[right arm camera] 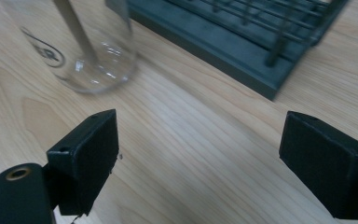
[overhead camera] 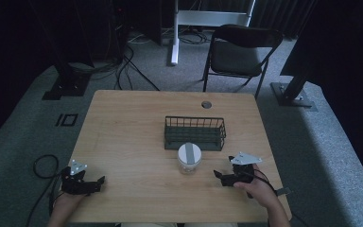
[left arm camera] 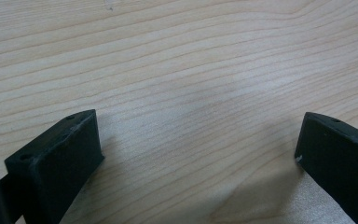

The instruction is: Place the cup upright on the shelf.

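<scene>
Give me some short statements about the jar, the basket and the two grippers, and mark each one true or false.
1. The jar stands inside the basket. False: it stands on the table, just in front of the basket.
2. The right gripper is open and holds nothing. True.
3. The left gripper is shut on the jar. False: it is open over bare wood, far from the jar.
4. The jar has a grey lid. True.
5. The basket lies tipped on its side. False: it sits upright on its base.
</scene>
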A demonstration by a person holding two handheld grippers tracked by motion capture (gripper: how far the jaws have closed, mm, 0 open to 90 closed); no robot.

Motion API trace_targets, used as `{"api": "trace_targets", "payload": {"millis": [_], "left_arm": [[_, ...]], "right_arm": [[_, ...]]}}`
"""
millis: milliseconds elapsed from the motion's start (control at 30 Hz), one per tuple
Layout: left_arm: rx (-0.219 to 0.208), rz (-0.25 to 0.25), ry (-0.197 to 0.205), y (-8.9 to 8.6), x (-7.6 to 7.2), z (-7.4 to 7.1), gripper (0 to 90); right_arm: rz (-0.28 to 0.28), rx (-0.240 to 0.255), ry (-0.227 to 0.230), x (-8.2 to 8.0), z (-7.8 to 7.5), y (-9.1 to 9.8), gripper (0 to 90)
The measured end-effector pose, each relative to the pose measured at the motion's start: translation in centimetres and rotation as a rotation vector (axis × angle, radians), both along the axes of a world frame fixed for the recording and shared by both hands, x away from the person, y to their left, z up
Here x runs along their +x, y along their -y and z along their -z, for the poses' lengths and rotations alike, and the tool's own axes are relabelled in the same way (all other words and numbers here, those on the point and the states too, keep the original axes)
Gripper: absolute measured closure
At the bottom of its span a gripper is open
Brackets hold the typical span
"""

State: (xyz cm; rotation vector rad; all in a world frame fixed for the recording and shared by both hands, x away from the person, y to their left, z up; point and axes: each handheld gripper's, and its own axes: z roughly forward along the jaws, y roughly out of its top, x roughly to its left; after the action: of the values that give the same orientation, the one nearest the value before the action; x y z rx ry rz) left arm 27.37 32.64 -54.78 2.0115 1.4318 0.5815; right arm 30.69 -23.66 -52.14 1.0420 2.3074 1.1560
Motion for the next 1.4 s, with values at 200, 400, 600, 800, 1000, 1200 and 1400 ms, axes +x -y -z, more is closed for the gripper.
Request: {"api": "trace_targets", "payload": {"millis": [200,400,600,800,1000,1200,1400], "left_arm": [[0.000,0.000,0.000,0.0,0.0,0.0,0.5],[0.000,0.000,-0.001,0.0,0.0,0.0,0.6],[0.000,0.000,0.000,0.0,0.0,0.0,0.5],[0.000,0.000,0.000,0.0,0.0,0.0,0.5],[0.001,0.000,0.000,0.0,0.0,0.0,0.6],[0.000,0.000,0.000,0.0,0.0,0.0,0.6],[0.001,0.001,-0.001,0.0,0.0,0.0,0.5]], "right_arm": [[-0.038,-0.004,-0.004,0.1,0.3,-1.6,11.5],[-0.080,0.009,-0.003,0.1,0.4,-3.0,11.5],[-0.099,0.025,0.008,0.2,0.5,-4.0,11.5],[-0.102,0.071,0.031,0.2,0.4,-5.0,11.6],[-0.108,0.093,0.042,0.4,0.5,-6.0,11.7],[-0.118,0.109,0.039,0.5,0.8,-6.9,11.7],[-0.116,0.121,0.050,0.5,1.0,-7.7,11.6]]}}
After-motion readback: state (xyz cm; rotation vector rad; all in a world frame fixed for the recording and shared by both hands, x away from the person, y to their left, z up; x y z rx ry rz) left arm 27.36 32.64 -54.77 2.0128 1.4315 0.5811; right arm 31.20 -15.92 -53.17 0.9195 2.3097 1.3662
